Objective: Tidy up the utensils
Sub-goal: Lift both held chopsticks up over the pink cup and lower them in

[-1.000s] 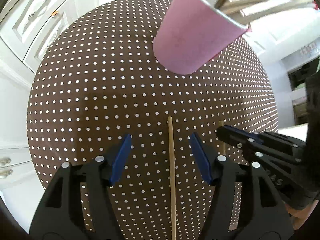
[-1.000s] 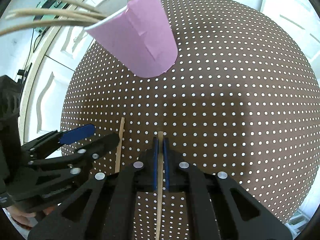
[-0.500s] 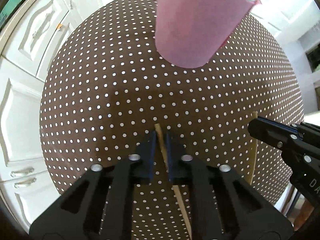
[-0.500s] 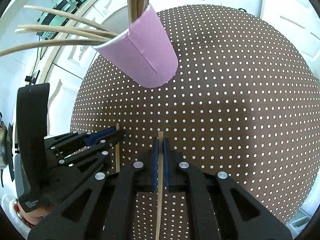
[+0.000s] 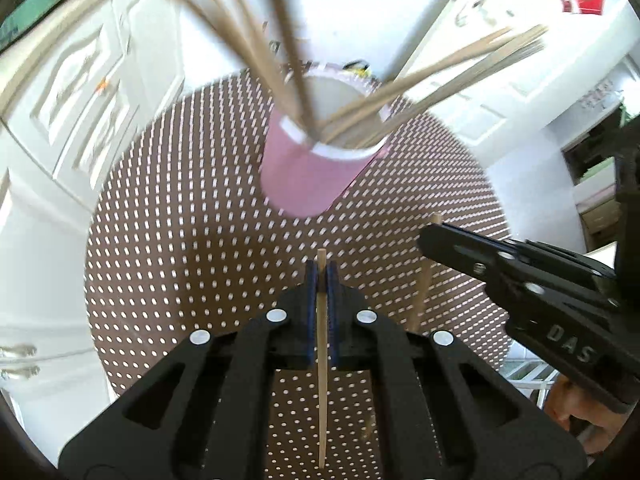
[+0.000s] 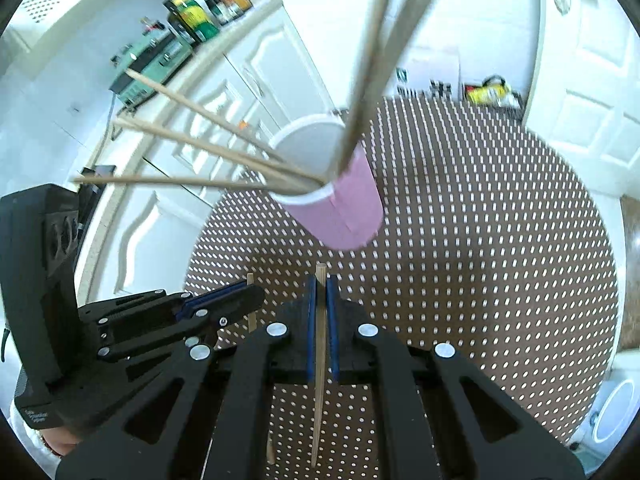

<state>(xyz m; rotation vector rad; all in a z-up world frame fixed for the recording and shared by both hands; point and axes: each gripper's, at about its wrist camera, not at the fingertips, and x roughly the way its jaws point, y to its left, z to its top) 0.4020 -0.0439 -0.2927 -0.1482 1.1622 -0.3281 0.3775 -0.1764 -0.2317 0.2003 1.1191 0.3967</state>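
One light, stiff chopstick (image 5: 321,340) is clamped near its upper end in each closed tongs, left tongs (image 5: 321,280) and right tongs (image 6: 321,286); the cup (image 5: 316,176) is tipped easily.

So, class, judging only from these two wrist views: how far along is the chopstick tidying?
Done: several chopsticks already stand in the pink cup on the dotted table. In hand: the left gripper is shut on one chopstick, and the right gripper is shut on another chopstick, both clear of the table. Left: both sticks must go into the cup. No loose chopsticks show on the table.
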